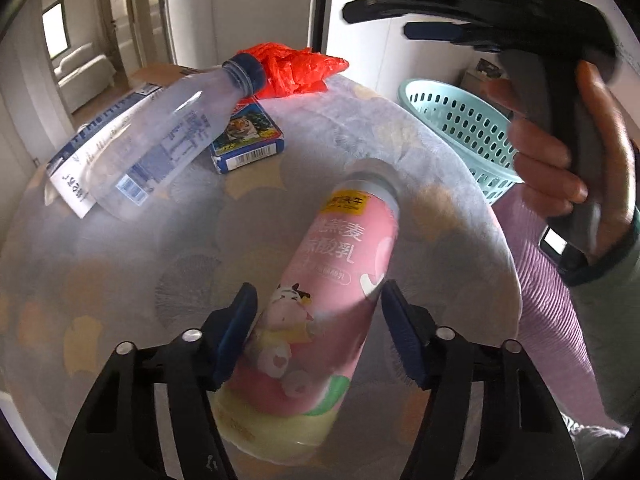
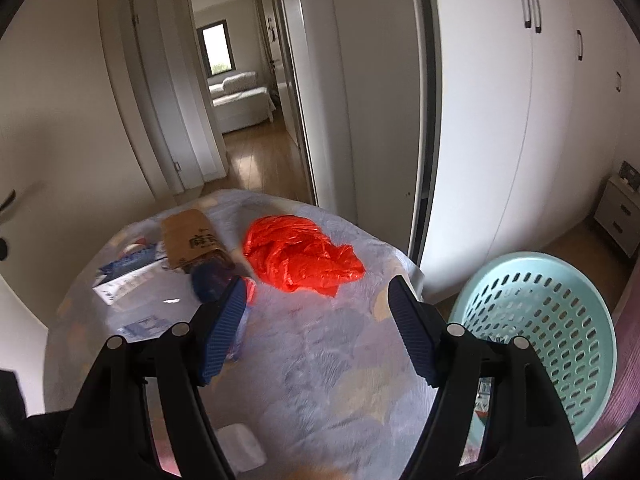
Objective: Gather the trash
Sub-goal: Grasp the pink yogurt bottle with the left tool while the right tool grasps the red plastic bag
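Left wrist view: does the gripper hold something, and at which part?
Not clearly: the pink yogurt bottle lies between the left gripper's pads at its lower body, but one pad looks apart.

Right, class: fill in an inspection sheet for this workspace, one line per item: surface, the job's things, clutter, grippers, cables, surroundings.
Surface: round table under a pale patterned cloth.
Job's things: pink yogurt bottle lying down; clear plastic bottle across a white carton; tiger-print box; red plastic bag; brown paper bag; teal laundry basket beside the table.
Clutter: nothing seen.
Grippers: left gripper straddles the yogurt bottle, contact unclear; right gripper open, empty.
Cables: nothing seen.
Surroundings: white wardrobe, doorway to a room with a sofa.
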A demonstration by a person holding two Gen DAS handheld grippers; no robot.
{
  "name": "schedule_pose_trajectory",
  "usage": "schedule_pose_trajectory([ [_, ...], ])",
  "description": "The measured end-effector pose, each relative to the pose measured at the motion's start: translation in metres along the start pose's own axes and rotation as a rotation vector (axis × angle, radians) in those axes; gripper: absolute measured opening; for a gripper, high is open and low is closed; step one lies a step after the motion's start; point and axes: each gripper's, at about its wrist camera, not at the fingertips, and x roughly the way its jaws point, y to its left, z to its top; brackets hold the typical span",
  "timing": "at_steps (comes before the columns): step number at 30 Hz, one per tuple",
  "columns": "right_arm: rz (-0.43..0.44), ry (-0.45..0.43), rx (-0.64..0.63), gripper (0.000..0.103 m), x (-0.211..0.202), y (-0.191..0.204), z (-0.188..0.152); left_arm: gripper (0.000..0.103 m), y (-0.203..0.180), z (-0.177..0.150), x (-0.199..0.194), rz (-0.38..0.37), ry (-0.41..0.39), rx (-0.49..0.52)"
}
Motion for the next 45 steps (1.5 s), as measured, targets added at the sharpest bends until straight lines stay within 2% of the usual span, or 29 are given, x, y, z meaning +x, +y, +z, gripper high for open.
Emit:
schedule_pose_trajectory([
  [2,0.003,0.016,-0.014,0.069,0.013,-0.001,0.005,0.050,-0.004,0.001,-0.001,-0.008,-0.010,0.001],
  [5,0.029,0.043,-0.023,0.069,0.034,-0.001,0.015,0.049,-0.005,0.000,-0.003,-0.021,-0.029,-0.016],
  [13,0.045,0.097,-0.048,0.069,0.082,0.006,0.028,0.047,0.013,0.006,-0.030,-0.062,-0.145,-0.069],
  [18,0.058,0.148,-0.037,0.069,0.116,0.010,0.030,0.047,0.016,0.008,-0.031,-0.057,-0.143,-0.077],
  [22,0.120,0.199,0.006,0.069,0.134,0.009,0.024,0.047,0.018,0.006,-0.032,-0.062,-0.143,-0.079],
  [24,0.146,0.220,0.038,0.066,0.135,0.005,0.021,0.047,0.019,0.005,-0.031,-0.066,-0.127,-0.081],
  [26,0.177,0.228,0.055,0.053,0.132,0.003,0.018,0.046,0.019,0.004,-0.026,-0.068,-0.104,-0.088],
  [27,0.188,0.226,0.056,0.042,0.128,0.002,0.017,0.046,0.019,0.003,-0.023,-0.067,-0.092,-0.089],
  [28,0.187,0.222,0.051,0.035,0.124,0.003,0.015,0.046,0.018,0.002,-0.019,-0.065,-0.079,-0.092],
  [30,0.183,0.212,0.042,0.029,0.115,0.006,0.012,0.046,0.016,0.000,-0.012,-0.071,-0.058,-0.101],
  [36,0.106,0.146,-0.007,0.017,0.079,0.009,0.000,0.046,0.010,0.002,-0.010,-0.084,-0.070,-0.109],
  [40,0.056,0.093,-0.024,0.017,0.047,0.000,-0.006,0.046,0.005,0.005,-0.014,-0.095,-0.109,-0.116],
  [45,0.052,0.064,0.010,0.017,0.022,-0.017,-0.014,0.046,0.001,0.011,-0.019,-0.096,-0.145,-0.134],
])
